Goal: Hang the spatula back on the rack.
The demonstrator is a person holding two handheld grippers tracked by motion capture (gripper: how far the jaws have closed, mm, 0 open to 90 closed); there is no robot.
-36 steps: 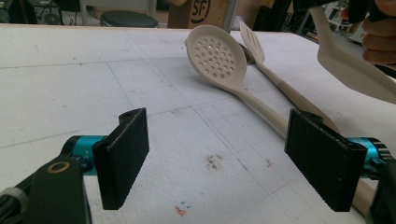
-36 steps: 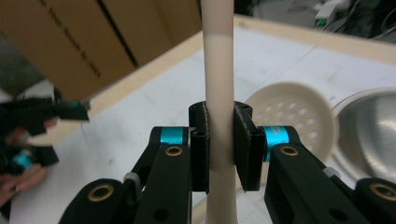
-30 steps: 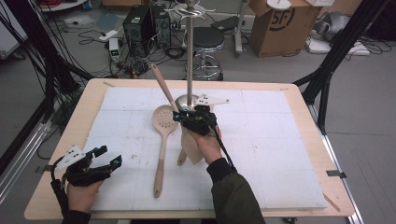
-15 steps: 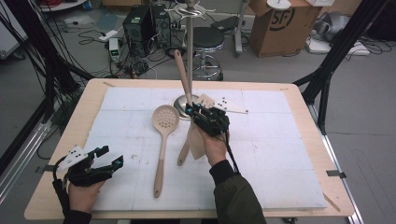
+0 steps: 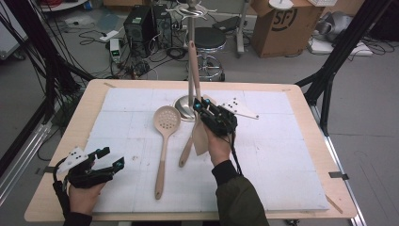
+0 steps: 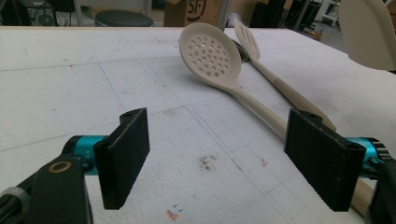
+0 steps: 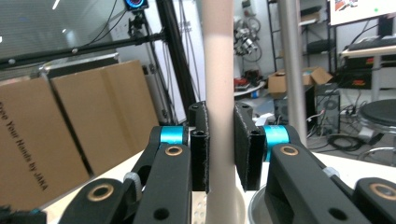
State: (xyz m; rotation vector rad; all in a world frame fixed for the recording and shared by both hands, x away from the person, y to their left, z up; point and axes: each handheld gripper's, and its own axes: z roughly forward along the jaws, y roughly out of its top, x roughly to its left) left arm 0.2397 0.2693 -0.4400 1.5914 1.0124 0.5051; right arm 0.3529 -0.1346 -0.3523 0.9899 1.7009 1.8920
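Right gripper (image 5: 203,109) holds a wooden utensil (image 5: 194,66) upright beside the stand pole (image 5: 191,28); a second ago it leaned well to the left.

In the right gripper view its fingers (image 7: 200,144) pinch the pale handle from both sides, the steel pole just to the right; half a second ago the handle was still tilted, and it now stands nearly vertical, its wide end hanging below the hand; the slotted spoon (image 5: 164,136) and the spatula (image 5: 187,150) lie on the white counter (image 5: 282,160) as before; the left gripper (image 5: 107,157) stays at the near left corner, its fingers (image 6: 125,154) spread wide on nothing, the spoon bowl ahead of them.
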